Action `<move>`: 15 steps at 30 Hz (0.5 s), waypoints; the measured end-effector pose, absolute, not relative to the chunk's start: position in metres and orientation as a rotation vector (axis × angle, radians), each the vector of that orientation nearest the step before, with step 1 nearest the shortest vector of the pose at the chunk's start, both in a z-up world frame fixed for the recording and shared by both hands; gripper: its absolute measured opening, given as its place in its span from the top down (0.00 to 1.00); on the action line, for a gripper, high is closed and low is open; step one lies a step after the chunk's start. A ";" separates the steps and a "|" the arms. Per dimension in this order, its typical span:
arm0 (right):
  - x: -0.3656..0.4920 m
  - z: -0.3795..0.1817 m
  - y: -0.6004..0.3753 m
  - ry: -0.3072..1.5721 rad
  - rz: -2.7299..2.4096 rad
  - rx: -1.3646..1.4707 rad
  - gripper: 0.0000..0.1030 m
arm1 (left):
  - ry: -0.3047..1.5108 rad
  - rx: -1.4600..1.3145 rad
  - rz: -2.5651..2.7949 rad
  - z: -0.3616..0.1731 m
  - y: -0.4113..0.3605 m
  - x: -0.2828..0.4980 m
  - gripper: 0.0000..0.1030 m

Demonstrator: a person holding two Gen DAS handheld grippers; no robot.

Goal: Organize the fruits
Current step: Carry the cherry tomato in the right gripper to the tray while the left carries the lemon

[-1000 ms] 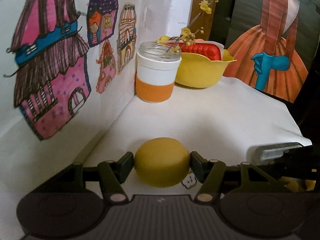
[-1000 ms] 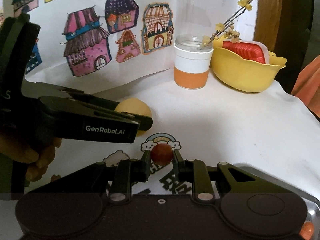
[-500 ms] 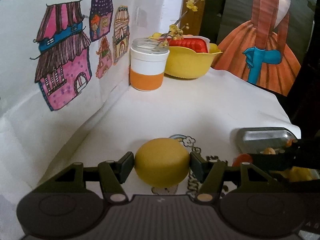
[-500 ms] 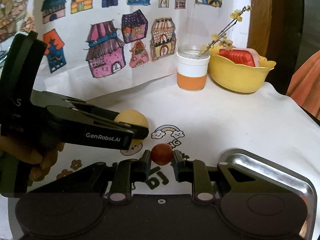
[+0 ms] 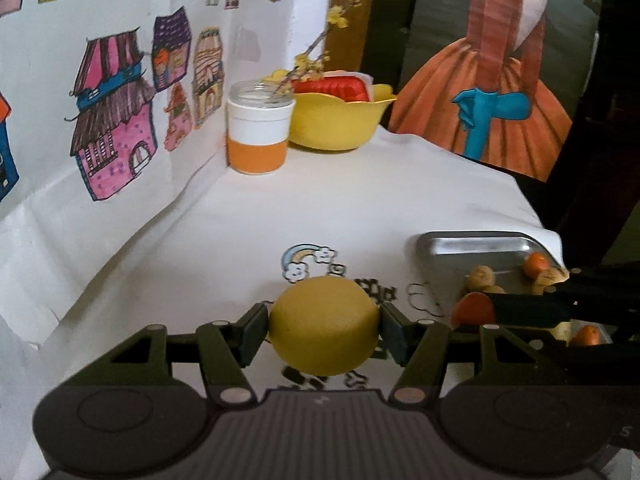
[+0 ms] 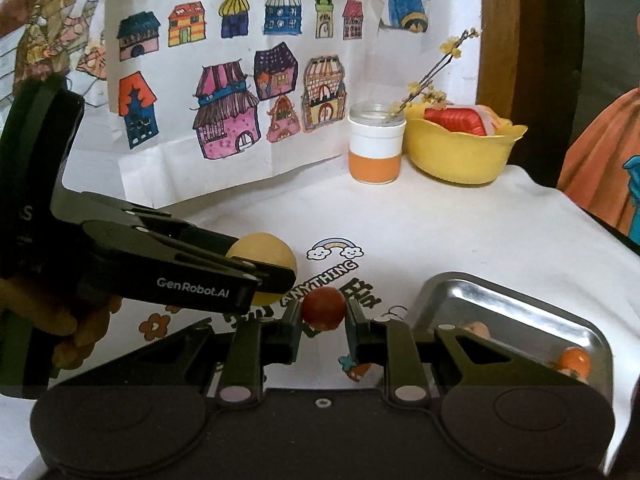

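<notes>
The task looks partly done. A metal tray (image 6: pixel 516 300) at the near right of the white cloth (image 5: pixel 360 200) already holds several small fruits: a few orange ones (image 6: pixel 574 360) and some pale tan ones (image 5: pixel 482 276), though the exact count is hidden behind the tongs. 2 more fruits are in transit. The left gripper (image 5: pixel 323 326) is clamped on a round yellow fruit (image 5: pixel 323 326), held above the printed middle of the cloth, left of the tray. The right gripper (image 6: pixel 323 307) is closed narrowly on a small dark-red fruit (image 6: pixel 323 307), just left of the tray's near corner. Neither fruit is over the tray yet. Judging by this, what is left is to carry both rightward and release them into the tray. No other loose fruit shows on the cloth. The yellow bowl (image 6: pixel 460 160) and the orange-banded jar (image 6: pixel 375 152) stand far back, apart from the work.
</notes>
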State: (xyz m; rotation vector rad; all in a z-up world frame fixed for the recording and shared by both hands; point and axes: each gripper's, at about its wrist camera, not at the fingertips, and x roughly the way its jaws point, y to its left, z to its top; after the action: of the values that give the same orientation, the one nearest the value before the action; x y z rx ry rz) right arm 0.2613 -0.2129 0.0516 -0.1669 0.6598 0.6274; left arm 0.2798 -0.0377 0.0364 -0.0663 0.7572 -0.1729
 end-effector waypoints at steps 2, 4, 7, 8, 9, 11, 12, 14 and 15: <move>0.254 0.054 -0.216 0.648 0.625 -0.169 0.76 | 0.751 -0.064 -0.186 0.040 -0.042 0.275 0.37; 0.247 0.056 -0.221 0.639 0.621 -0.169 0.76 | 0.746 -0.064 -0.198 0.042 -0.046 0.270 0.37; 0.237 0.058 -0.227 0.628 0.615 -0.169 0.76 | 0.739 -0.065 -0.217 0.046 -0.052 0.263 0.37; 0.234 0.058 -0.230 0.624 0.613 -0.171 0.76 | 0.737 -0.064 -0.223 0.047 -0.055 0.261 0.37; 0.230 0.058 -0.233 0.619 0.608 -0.171 0.76 | 0.736 -0.064 -0.227 0.048 -0.057 0.259 0.37; 0.224 0.059 -0.238 0.614 0.600 -0.170 0.76 | 0.734 -0.063 -0.236 0.049 -0.061 0.255 0.37; 0.221 0.060 -0.242 0.611 0.596 -0.166 0.76 | 0.734 -0.063 -0.241 0.050 -0.063 0.253 0.37; 0.216 0.062 -0.247 0.604 0.590 -0.164 0.76 | 0.732 -0.059 -0.250 0.052 -0.067 0.249 0.37; 0.214 0.063 -0.250 0.597 0.586 -0.164 0.76 | 0.729 -0.057 -0.253 0.052 -0.068 0.248 0.37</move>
State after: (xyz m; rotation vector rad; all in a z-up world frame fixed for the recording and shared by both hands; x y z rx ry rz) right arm 0.2135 -0.2497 0.0633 -0.1639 0.5975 0.5859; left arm 0.2476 -0.0685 0.0525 -0.0573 0.7289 -0.2533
